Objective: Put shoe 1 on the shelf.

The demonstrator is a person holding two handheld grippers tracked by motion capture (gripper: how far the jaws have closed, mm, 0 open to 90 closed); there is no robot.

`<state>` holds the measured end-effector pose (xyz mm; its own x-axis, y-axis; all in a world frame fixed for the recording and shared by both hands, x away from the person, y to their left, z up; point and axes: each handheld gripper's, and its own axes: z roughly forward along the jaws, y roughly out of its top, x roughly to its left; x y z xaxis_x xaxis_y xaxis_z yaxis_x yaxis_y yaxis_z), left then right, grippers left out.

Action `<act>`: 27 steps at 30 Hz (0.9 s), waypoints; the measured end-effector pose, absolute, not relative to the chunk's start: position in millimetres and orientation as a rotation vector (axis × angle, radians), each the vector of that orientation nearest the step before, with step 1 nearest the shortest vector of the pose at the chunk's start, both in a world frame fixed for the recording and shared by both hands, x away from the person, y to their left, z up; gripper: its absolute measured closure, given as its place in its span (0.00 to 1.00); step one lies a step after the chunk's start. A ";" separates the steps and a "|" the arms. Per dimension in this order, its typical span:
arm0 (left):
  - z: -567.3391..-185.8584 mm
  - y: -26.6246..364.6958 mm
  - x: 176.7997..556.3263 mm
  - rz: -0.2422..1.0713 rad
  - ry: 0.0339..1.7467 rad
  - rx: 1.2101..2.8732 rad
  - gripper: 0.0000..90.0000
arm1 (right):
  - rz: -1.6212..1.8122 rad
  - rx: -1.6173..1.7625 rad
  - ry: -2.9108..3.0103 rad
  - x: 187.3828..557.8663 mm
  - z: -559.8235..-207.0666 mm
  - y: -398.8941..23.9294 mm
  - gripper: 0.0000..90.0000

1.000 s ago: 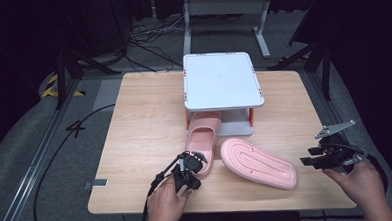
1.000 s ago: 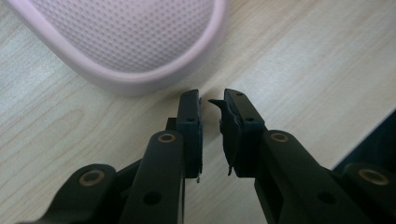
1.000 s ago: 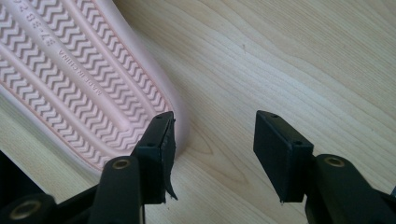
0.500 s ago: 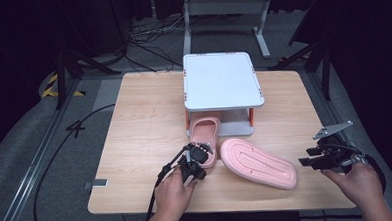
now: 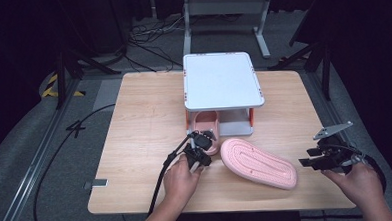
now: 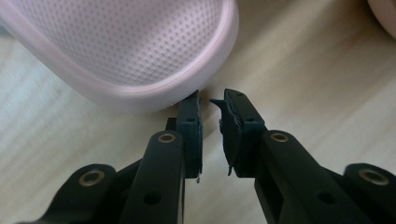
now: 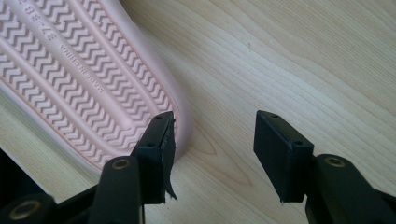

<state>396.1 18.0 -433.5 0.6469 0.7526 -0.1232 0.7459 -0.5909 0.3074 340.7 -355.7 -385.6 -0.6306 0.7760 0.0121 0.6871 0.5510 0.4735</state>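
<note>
Moved since earlier: left gripper [image 5: 201, 146] forward, pushing the upright pink perforated rubber slipper [image 5: 206, 126] partly under the white two-tier rack with orange posts [image 5: 221, 82]; its toe end is hidden beneath the top shelf. Jaws nearly together, gripping nothing, tips against the slipper's heel rim [image 6: 140, 95]. Second pink slipper, sole-up with chevron tread [image 5: 257, 163], lies on the light wooden table [image 5: 139, 123]. Right gripper [image 5: 320, 159]: jaws wide apart beside its end.

"MADE IN CHINA" moulded on the upturned pink slipper's sole [image 7: 88, 79]
</note>
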 end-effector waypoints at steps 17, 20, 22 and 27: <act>-440.2 12.9 435.8 0.154 1.217 2.484 0.86 | 0.656 1.242 2.582 339.3 -386.5 -357.2 0.54; -442.4 15.5 440.1 0.178 1.240 2.470 0.86 | 0.656 1.240 2.582 338.7 -386.4 -357.2 0.54; -442.7 16.7 442.0 0.185 1.248 2.457 0.86 | 0.656 1.241 2.582 338.5 -386.7 -357.8 0.54; -442.0 16.0 447.3 0.191 1.227 2.437 0.86 | 0.652 1.238 2.586 338.6 -388.1 -356.6 0.54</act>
<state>447.3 16.0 -442.0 0.6047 0.7944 -0.0581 0.7391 -0.5325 0.4126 338.6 -356.6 -388.1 -0.6287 0.7776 0.0093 0.6891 0.5516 0.4700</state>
